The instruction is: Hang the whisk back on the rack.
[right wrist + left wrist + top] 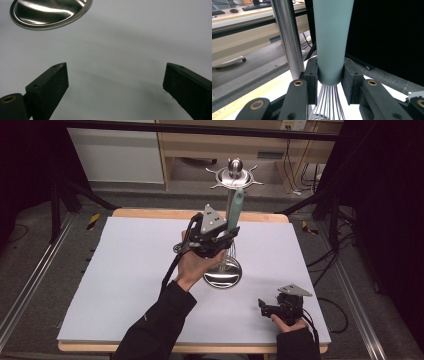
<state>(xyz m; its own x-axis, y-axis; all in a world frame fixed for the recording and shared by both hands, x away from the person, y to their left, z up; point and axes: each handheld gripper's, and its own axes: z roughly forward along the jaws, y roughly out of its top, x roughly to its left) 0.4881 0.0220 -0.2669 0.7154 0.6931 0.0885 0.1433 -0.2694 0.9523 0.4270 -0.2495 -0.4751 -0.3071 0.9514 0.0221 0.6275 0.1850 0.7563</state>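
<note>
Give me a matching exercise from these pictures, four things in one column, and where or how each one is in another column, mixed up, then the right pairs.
Things:
1. left tool
2. right tool
3. teal-handled wire whisk
4. shiny round steel stand base

States:
A. resting flat on the white table cover
B. upright, beside the steel pole
C. jaws wide apart, nothing between them
D. jaws clamped on a handle's lower end

Pairs: 1-D, 2-C, 3-B, 4-A
</note>
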